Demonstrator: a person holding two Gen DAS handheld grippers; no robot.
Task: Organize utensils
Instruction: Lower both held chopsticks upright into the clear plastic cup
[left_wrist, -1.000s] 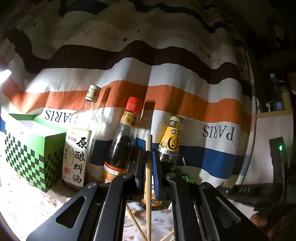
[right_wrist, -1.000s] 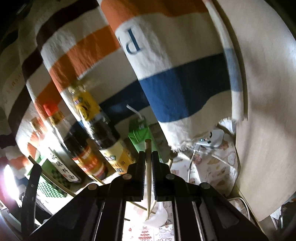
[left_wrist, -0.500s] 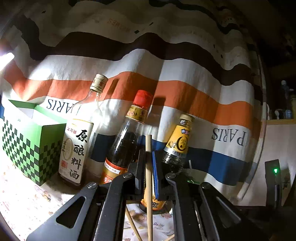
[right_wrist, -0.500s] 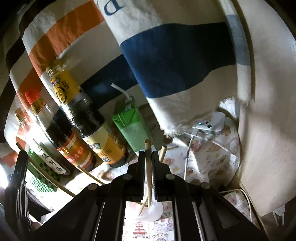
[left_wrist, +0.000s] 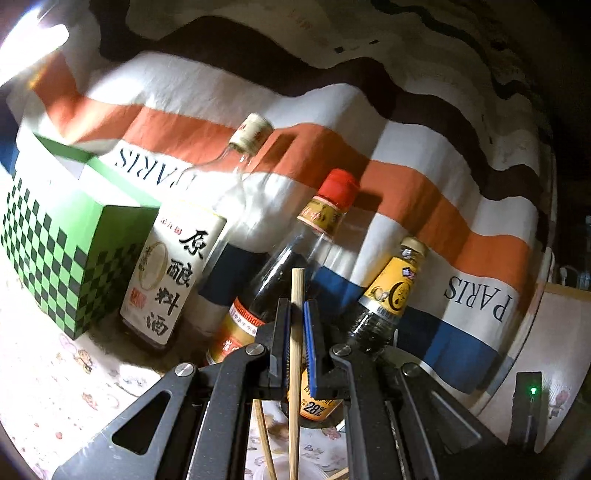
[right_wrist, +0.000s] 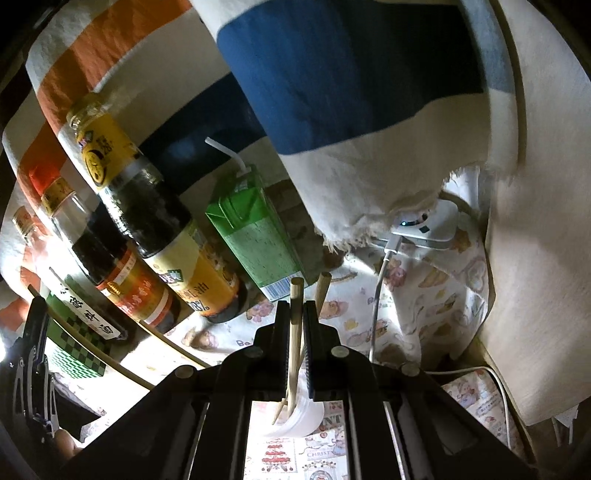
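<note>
So both my grippers are pinching a chopstick each right now. My left gripper (left_wrist: 296, 325) is clamping down on a wooden chopstick (left_wrist: 295, 369) that's standing upright between the blue pads, top end poking up in front of the red-capped bottle (left_wrist: 295, 266). Behind it the clear cooking wine bottle (left_wrist: 184, 266), the yellow-label bottle (left_wrist: 388, 295) and the green checkered box (left_wrist: 62, 258) are lining up against the striped cloth (left_wrist: 406, 184). My right gripper (right_wrist: 296, 325) is squeezing another chopstick (right_wrist: 293, 350), its lower end dipping toward the white cup (right_wrist: 299, 417) on the patterned tablecloth (right_wrist: 424, 314). A second stick (right_wrist: 321, 291) is leaning in that cup just beside mine. The green carton (right_wrist: 255, 236) with a straw is sitting just beyond
</note>
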